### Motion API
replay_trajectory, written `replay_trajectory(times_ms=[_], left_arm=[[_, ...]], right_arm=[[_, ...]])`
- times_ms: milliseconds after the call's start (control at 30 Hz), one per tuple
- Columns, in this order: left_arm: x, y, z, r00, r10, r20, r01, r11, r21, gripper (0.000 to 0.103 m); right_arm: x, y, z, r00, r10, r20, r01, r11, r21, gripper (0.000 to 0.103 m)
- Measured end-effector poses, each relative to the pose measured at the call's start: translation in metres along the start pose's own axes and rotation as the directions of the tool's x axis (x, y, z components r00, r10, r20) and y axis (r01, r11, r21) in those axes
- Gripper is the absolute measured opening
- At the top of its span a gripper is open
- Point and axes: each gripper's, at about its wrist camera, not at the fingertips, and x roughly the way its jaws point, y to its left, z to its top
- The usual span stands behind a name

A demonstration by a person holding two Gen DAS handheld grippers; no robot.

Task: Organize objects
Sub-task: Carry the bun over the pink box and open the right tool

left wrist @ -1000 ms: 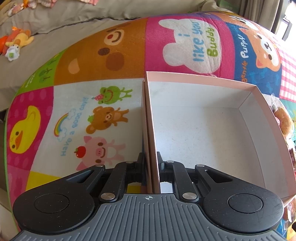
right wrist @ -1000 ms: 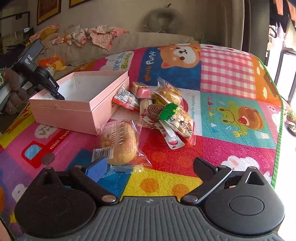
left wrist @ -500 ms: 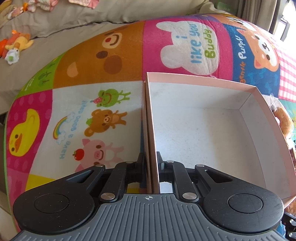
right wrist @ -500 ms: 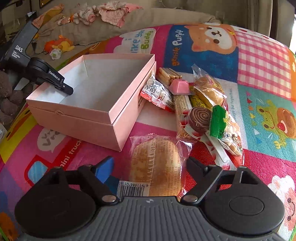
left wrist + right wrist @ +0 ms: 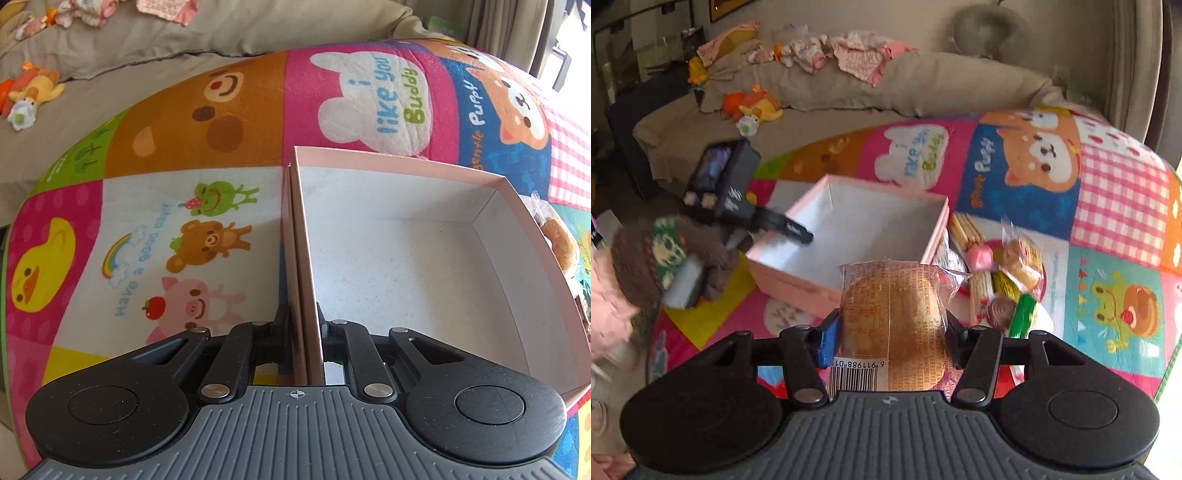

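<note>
the wrapped bun [image 5: 892,325] is held between the pads of the right tool [image 5: 891,332], whose jaws are closing on it; the wrapper is already pinched at both sides and the packet is carried clear of the play mat [image 5: 1115,206], with its barcode end turned toward the camera. a grip across the short width appears to have been chosen so that the soft packet does not fold.

at 12 o'clock from the bun, the pink box [image 5: 849,229] stands open and empty on the mat, which is probably why the bun is raised in front of it: it can be judged that the packet is meant to be dropped inside.

the box's left wall [image 5: 301,258] is clenched by the left tool [image 5: 303,332], 1 finger outside and 1 inside, the jaws fully closed on the thin card. the box is thus steadied so that it is not pushed along the mat when things are put in. in the right wrist view the same tool is seen at 10 o'clock of the bun, carried by a gloved hand [image 5: 665,258].

at 3 o'clock of the box, the remaining snacks [image 5: 1001,280] are heaped on the mat, just beside its right wall: biscuit sticks, a pink sweet, a spiral biscuit and a green packet among them. none has been put into the box yet.

beyond the mat, at 12 o'clock, a couch [image 5: 923,85] with plush toys [image 5: 753,107] and clothes is seen.
</note>
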Motion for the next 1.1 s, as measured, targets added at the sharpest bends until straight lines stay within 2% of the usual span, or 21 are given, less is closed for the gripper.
replay_trajectory(times_ms=[133, 267, 300, 333, 367, 433, 533, 633, 700, 833, 933, 1000, 1100], left_arm=[[0.0, 0.002, 0.0, 1.0, -0.011, -0.002, 0.011, 1.0, -0.005, 0.013], [0.001, 0.004, 0.0, 1.0, -0.025, 0.001, 0.025, 0.999, -0.02, 0.014], [0.001, 0.004, 0.0, 1.0, -0.025, 0.001, 0.025, 0.999, -0.02, 0.014], [0.001, 0.004, 0.0, 1.0, -0.025, 0.0, 0.025, 1.0, -0.019, 0.014], [0.001, 0.004, 0.0, 1.0, -0.025, 0.0, 0.025, 1.0, -0.019, 0.014], [0.001, 0.004, 0.0, 1.0, -0.026, -0.002, 0.026, 1.0, -0.016, 0.014], [0.001, 0.002, 0.0, 1.0, -0.022, -0.003, 0.022, 1.0, -0.002, 0.014], [0.001, 0.001, 0.0, 1.0, -0.021, -0.004, 0.021, 1.0, 0.004, 0.014], [0.001, 0.0, 0.0, 1.0, -0.022, -0.005, 0.022, 1.0, 0.002, 0.014], [0.0, -0.001, -0.001, 1.0, -0.016, -0.008, 0.016, 1.0, 0.008, 0.014], [0.0, -0.003, 0.001, 1.0, -0.005, -0.017, 0.005, 1.0, 0.007, 0.014], [0.0, -0.003, 0.001, 1.0, -0.002, -0.023, 0.002, 1.0, 0.007, 0.014], [0.0, -0.004, 0.001, 1.0, 0.001, -0.026, -0.001, 1.0, 0.01, 0.014]], right_arm=[[-0.01, 0.009, 0.066, 0.99, 0.089, 0.112, -0.094, 0.995, 0.042, 0.054], [0.022, 0.015, 0.113, 0.971, 0.149, 0.185, -0.169, 0.981, 0.094, 0.058], [0.034, 0.017, 0.121, 0.967, 0.157, 0.201, -0.178, 0.98, 0.088, 0.063], [0.048, 0.02, 0.13, 0.968, 0.136, 0.211, -0.158, 0.983, 0.092, 0.074], [0.063, 0.021, 0.137, 0.973, 0.101, 0.21, -0.125, 0.986, 0.107, 0.074], [0.079, 0.016, 0.142, 0.977, 0.096, 0.192, -0.122, 0.984, 0.131, 0.074], [0.073, -0.003, 0.126, 0.975, 0.096, 0.201, -0.128, 0.98, 0.154, 0.075], [0.057, -0.031, 0.091, 0.974, 0.012, 0.226, -0.05, 0.985, 0.163, 0.08], [0.049, -0.049, 0.056, 0.971, -0.087, 0.224, 0.048, 0.984, 0.174, 0.083], [0.047, -0.088, -0.007, 0.966, -0.222, 0.133, 0.188, 0.955, 0.229, 0.083], [0.057, -0.105, -0.045, 0.951, -0.302, 0.065, 0.279, 0.93, 0.24, 0.083], [0.063, -0.116, -0.068, 0.947, -0.318, 0.039, 0.299, 0.923, 0.241, 0.083], [0.065, -0.122, -0.088, 0.955, -0.295, 0.03, 0.278, 0.927, 0.253, 0.083]])
